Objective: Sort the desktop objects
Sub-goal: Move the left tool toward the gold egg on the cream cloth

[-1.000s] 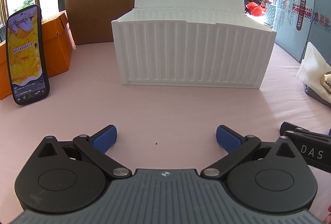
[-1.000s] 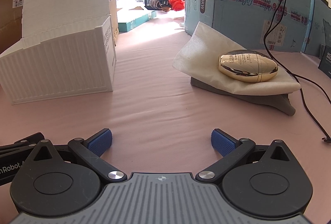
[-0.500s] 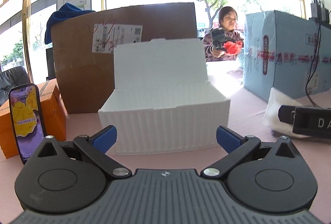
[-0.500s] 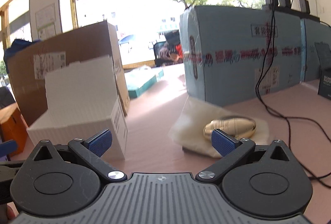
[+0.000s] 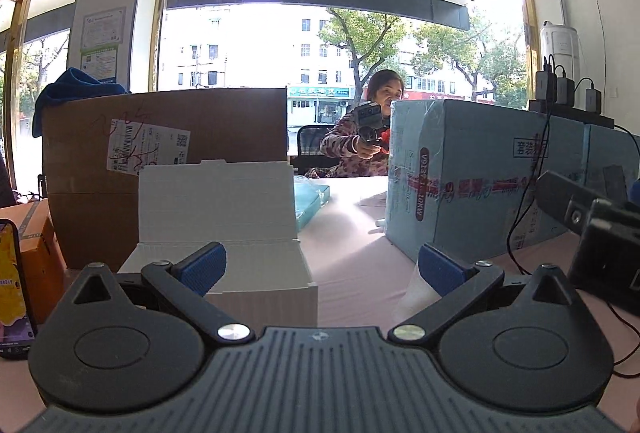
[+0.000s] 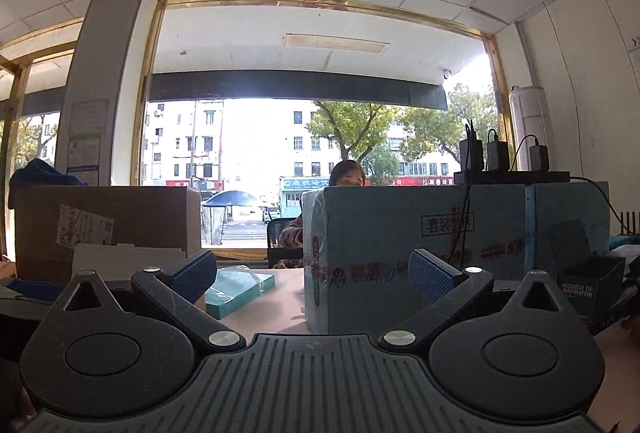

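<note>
Nearest the left wrist camera, the left tool (image 5: 322,267) hangs with its blue pads spread wide and nothing between them; the right tool (image 6: 314,275) is likewise released and empty, pointed level toward the window rather than down at the table (image 5: 360,273). Part of the right tool's black body shows at the right edge of the left view.

Just past the left tool sits the white box (image 5: 224,265), lid standing up at the back, mouth open to the top. It looks like thin corrugated plastic or card: light, fairly stiff, likely to slide on the pink cloth if nudged, so anything should be lowered into it rather than pushed against its wall. To its left a phone (image 5: 14,289) leans upright against an orange box (image 5: 40,245). The phone is probably the sortable thing in sight: rigid, slick-faced, moderately heavy for its thinness, and fragile at the glass. I would pinch it across its narrow sides near the middle, not across the screen.

A pale sheet (image 5: 414,293) shows between the left pads; what lies on it is hidden here.

Farther back stand a brown carton (image 5: 168,129) and a blue carton (image 5: 480,177), with a person seated behind them.
</note>
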### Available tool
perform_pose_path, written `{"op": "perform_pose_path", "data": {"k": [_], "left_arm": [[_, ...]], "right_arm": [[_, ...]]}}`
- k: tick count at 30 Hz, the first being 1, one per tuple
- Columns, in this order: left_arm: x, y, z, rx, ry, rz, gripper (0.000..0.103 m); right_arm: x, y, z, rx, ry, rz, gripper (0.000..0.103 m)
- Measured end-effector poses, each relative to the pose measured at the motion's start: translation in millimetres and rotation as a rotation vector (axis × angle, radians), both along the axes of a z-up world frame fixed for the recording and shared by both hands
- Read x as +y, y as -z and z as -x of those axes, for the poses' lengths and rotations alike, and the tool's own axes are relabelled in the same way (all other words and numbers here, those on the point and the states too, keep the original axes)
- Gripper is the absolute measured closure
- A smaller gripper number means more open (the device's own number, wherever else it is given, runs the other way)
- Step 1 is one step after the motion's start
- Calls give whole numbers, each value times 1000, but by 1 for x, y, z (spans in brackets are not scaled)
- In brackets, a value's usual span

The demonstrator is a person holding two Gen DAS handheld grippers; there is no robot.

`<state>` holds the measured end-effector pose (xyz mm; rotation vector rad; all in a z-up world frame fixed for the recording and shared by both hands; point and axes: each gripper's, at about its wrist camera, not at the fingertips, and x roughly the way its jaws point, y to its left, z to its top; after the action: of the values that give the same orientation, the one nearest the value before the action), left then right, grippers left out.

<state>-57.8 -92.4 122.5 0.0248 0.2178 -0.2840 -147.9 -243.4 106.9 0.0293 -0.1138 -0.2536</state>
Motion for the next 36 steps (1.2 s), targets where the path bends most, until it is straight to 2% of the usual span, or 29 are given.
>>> {"op": "perform_pose_path", "data": {"k": [10, 15, 23, 26, 31, 36], "left_arm": [[-57, 20, -6, -6, 146, -77, 0], [-75, 30, -16, 35, 205, -66, 0], [-92, 46, -44, 121, 286, -42, 0], [-101, 52, -56, 158, 340, -50, 0], [-113, 64, -71, 147, 423, -96, 0], [-114, 77, -86, 152, 522, -83, 0]], "right_arm": [[-48, 24, -10, 121, 132, -48, 0], [-76, 38, -18, 172, 175, -104, 0], [-102, 44, -26, 264, 172, -179, 0], [-112, 44, -30, 282, 144, -223, 0], [-131, 45, -46, 343, 21, -354, 0], [-146, 49, -72, 372, -108, -470, 1]]}}
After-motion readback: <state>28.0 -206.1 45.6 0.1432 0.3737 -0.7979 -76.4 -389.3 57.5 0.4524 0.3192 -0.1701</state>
